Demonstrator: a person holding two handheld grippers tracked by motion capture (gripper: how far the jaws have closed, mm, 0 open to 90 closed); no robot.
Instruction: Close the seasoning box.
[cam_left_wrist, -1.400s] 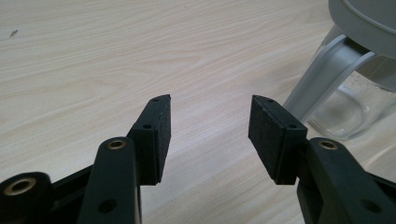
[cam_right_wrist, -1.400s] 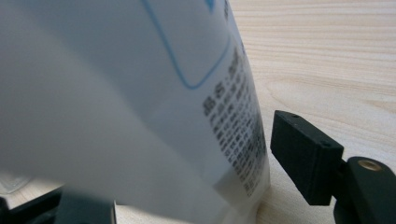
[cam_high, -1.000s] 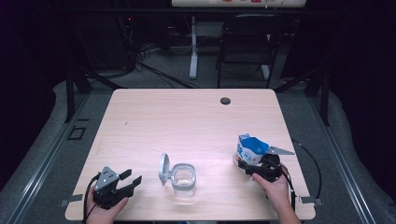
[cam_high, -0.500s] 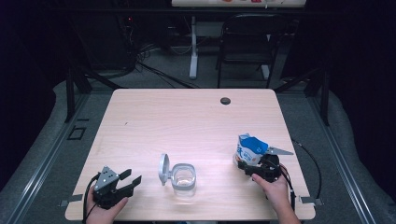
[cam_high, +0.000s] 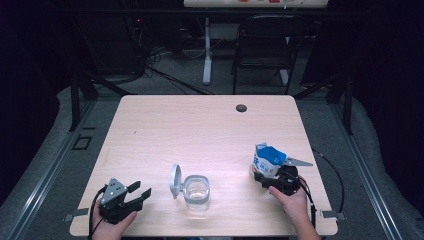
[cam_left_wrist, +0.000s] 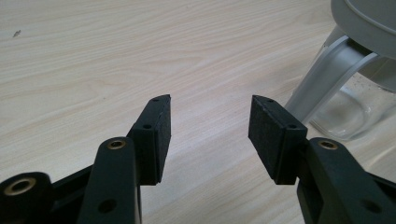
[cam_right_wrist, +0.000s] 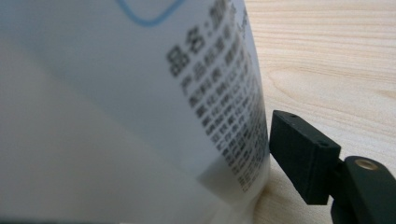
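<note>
High view: my right gripper (cam_high: 267, 176) is clamped on the bag (cam_high: 266, 160), right of the jar (cam_high: 196, 190). I think pouring comes next: lift, then tip it over the jar. My left gripper (cam_high: 136, 192), left of the jar, has jaws apart, empty. Bag print is blurry.

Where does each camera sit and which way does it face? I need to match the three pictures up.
High view: above the table's near edge, facing forward and down; both hands show, left gripper and right gripper.
Left gripper view: rides that gripper, facing along its open jaws toward the clear container.
Right gripper view: rides that gripper, facing the white pouch; one pad shows.
Shared: the wooden table.
</note>
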